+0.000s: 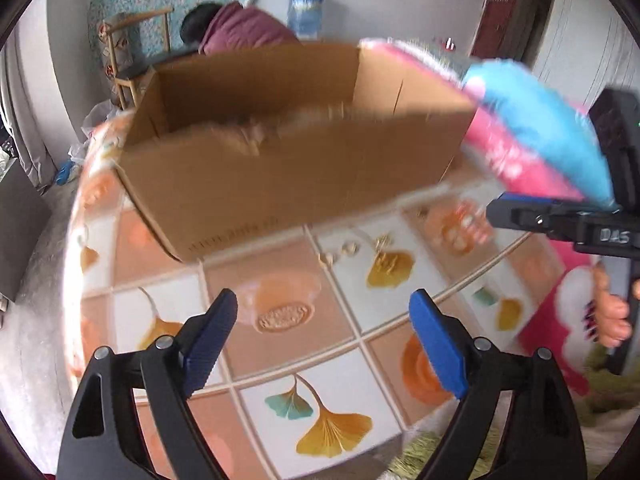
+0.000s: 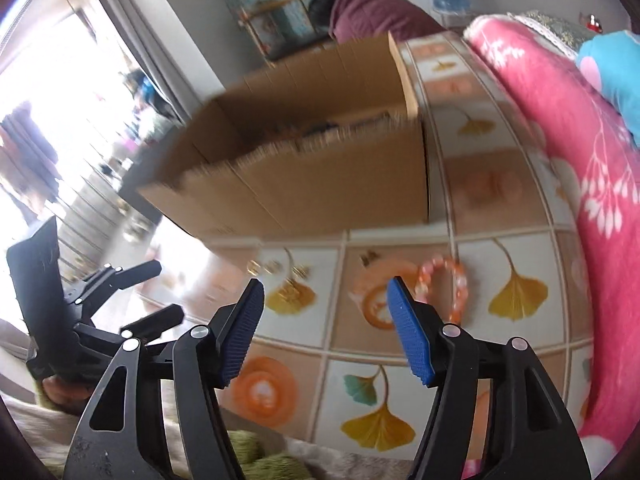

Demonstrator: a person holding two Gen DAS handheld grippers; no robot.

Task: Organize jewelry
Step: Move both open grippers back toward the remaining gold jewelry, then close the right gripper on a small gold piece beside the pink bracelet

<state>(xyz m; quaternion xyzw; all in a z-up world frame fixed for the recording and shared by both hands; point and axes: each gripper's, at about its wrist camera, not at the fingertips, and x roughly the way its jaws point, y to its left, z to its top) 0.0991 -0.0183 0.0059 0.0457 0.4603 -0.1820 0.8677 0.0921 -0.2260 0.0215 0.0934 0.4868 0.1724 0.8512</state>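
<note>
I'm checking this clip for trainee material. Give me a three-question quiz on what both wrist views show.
1. True or false: the left gripper holds something between its jaws.
2. Which item lies on the patterned tabletop nearest the right gripper?
A. orange bead bracelet
B. a wristwatch
C. a hair comb
3. Fill in: the small gold pieces lie in front of the open ____ box.

Key: 1 false, both jaws stand apart and empty; 2 A; 3 cardboard.
</note>
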